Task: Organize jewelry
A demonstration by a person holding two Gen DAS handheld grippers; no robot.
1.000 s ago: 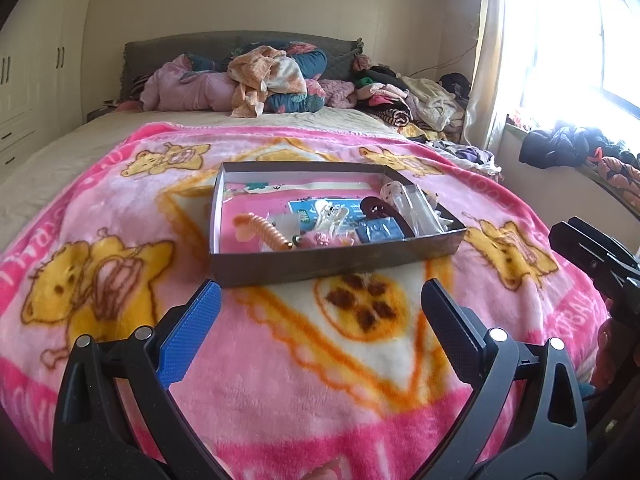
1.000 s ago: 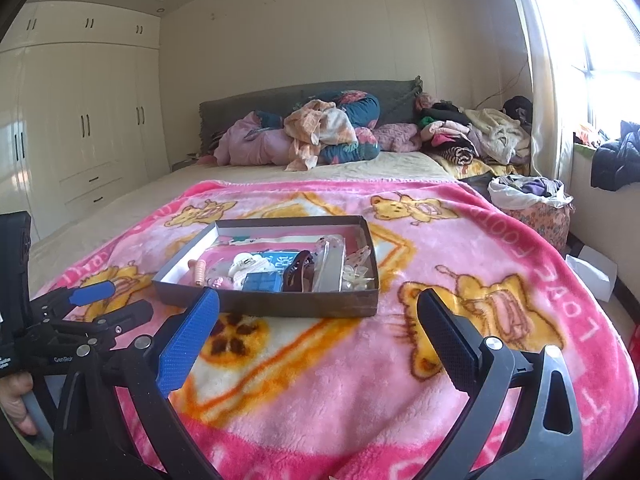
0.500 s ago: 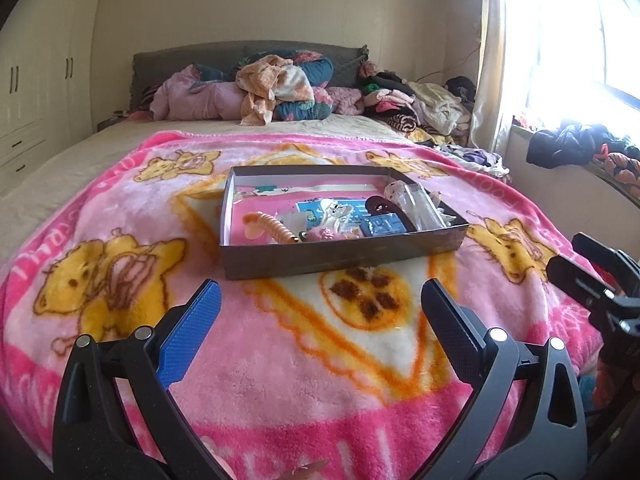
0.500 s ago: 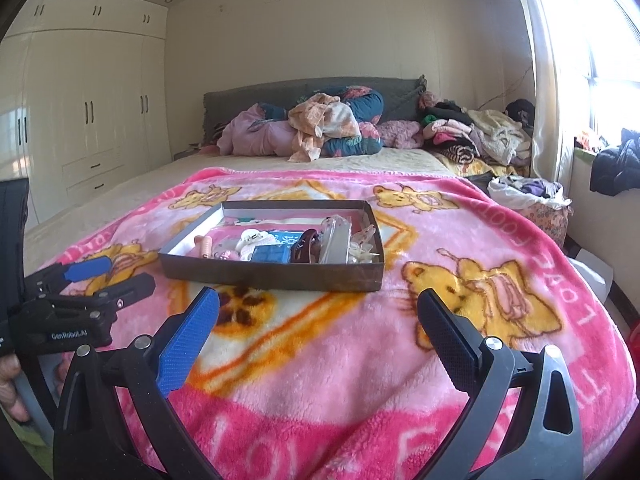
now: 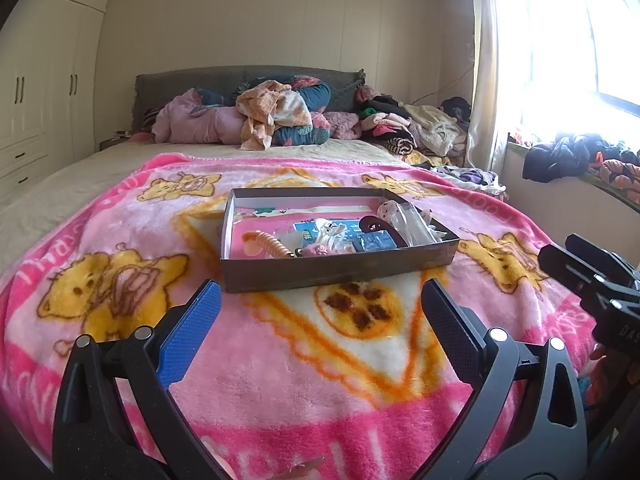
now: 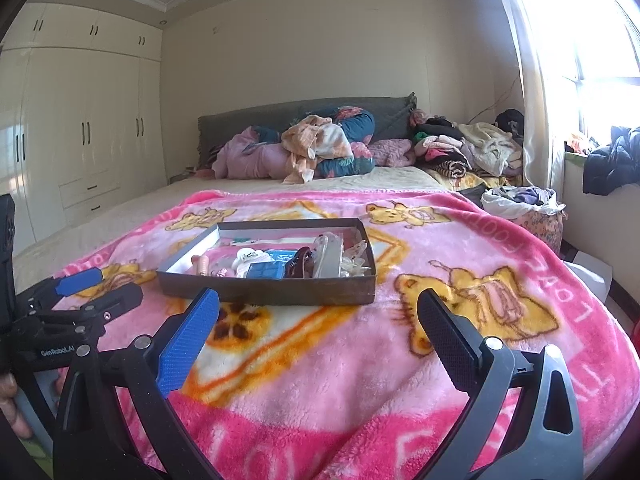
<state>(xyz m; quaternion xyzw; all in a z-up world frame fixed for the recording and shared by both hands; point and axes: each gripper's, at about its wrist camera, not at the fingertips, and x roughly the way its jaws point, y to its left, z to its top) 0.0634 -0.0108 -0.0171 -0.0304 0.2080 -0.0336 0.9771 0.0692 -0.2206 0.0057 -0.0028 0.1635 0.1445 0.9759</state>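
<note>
A shallow grey box (image 5: 332, 270) (image 6: 264, 290) sits on the pink blanket in the middle of the bed. It holds jewelry and hair things: an orange spiral hair tie (image 5: 272, 244), a blue card (image 5: 376, 240) (image 6: 262, 270), a dark hair clip (image 5: 376, 224) (image 6: 298, 266), clear packets (image 5: 412, 222) (image 6: 330, 256) and white pieces (image 5: 330, 230). My left gripper (image 5: 320, 300) is open and empty, short of the box's near wall. My right gripper (image 6: 318, 308) is open and empty, also short of the box. Each gripper shows at the edge of the other's view.
The pink cartoon blanket (image 5: 280, 360) covers the near half of the bed. Piled clothes and pillows (image 5: 276, 116) lie at the headboard. More clothes (image 5: 424, 128) lie at the far right. A white wardrobe (image 6: 80, 140) stands on the left, a bright window (image 5: 580, 40) on the right.
Both grippers have pulled back and tilted up, so the box sits lower and farther in both views and more of the room shows. Both stay open and empty.
</note>
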